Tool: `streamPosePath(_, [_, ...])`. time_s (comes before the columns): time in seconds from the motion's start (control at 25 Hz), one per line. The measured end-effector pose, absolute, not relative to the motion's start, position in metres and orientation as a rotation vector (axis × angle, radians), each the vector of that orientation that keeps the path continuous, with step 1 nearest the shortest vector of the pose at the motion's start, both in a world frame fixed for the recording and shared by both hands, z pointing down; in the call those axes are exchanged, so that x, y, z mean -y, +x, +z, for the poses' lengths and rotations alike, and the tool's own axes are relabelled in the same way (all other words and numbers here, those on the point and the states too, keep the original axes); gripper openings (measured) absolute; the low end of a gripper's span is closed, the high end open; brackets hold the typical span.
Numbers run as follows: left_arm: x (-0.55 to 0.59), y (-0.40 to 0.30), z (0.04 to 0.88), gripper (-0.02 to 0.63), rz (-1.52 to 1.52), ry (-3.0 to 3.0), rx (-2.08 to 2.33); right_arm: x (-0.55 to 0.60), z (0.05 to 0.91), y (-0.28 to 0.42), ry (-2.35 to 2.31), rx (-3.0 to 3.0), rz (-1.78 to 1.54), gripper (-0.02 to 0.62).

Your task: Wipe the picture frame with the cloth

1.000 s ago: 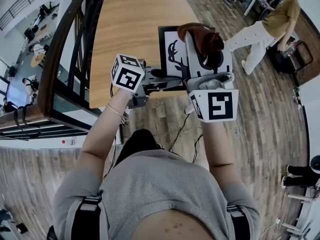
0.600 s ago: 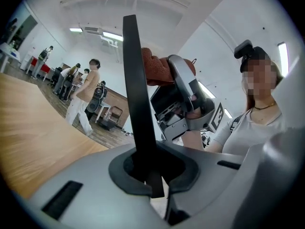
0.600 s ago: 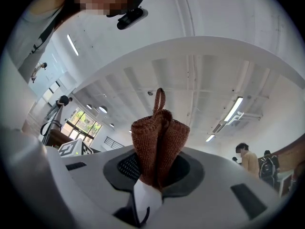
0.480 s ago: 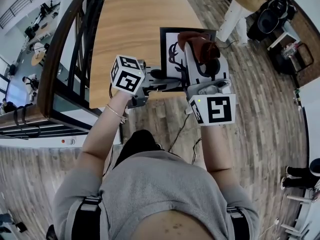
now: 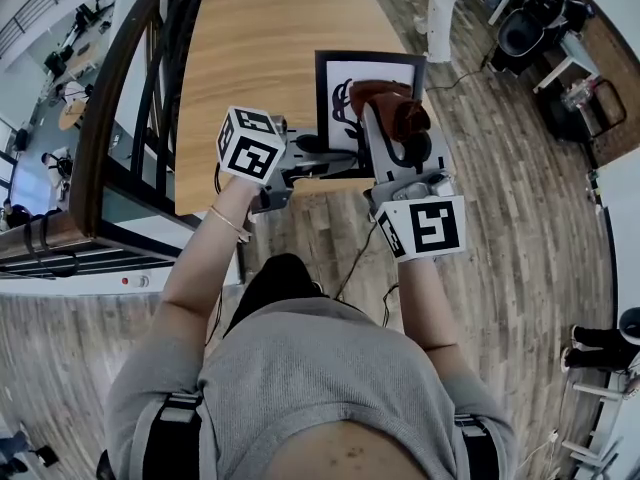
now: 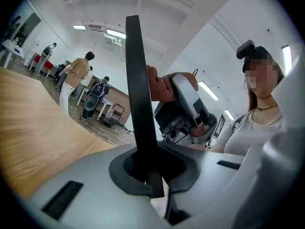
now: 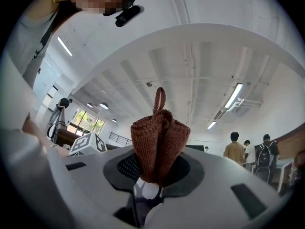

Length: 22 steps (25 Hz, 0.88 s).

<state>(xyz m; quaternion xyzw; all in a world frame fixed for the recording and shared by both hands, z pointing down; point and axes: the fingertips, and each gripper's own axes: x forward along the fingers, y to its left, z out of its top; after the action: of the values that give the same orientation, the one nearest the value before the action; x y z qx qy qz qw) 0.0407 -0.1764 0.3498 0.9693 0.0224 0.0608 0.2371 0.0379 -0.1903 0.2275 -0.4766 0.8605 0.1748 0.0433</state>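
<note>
**Cloth at the held frame**
The left gripper (image 5: 325,158) pinches the picture frame (image 5: 365,68) by 1 edge over the table (image 5: 250,48), and the right gripper (image 5: 395,128) clamps the bunched cloth (image 5: 385,96) at its front. Hard wiping could twist the frame loose from that thin grip.

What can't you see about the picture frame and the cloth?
- Head view: the cloth and right gripper cover much of the drawing in the picture frame.
- Left gripper view: frame edge-on, front hidden.
- Right gripper view: frame out of view; whether cloth touches it unclear.
</note>
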Motion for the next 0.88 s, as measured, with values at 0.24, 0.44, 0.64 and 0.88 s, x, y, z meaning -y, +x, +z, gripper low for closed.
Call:
streamPosePath(0.24, [0.183, 0.037, 0.355, 0.017, 0.151, 2.638, -0.063, 0.189, 0.249, 0.036, -1.465, -2.666, 0.490, 0.097])
streamPosePath(0.44, [0.186, 0.036, 0.352, 0.017, 0.117, 2.630, -0.055, 0.182, 0.260, 0.036, -1.454, -2.691, 0.494, 0.097])
streamPosePath(0.64, [0.190, 0.033, 0.351, 0.017, 0.137, 2.650, -0.041, 0.175, 0.272, 0.035, -1.449, -2.711, 0.480, 0.097])
streamPosePath(0.88, [0.190, 0.038, 0.350, 0.017, 0.110, 2.658, -0.005, 0.164, 0.293, 0.049, -1.442, -2.728, 0.396, 0.097])
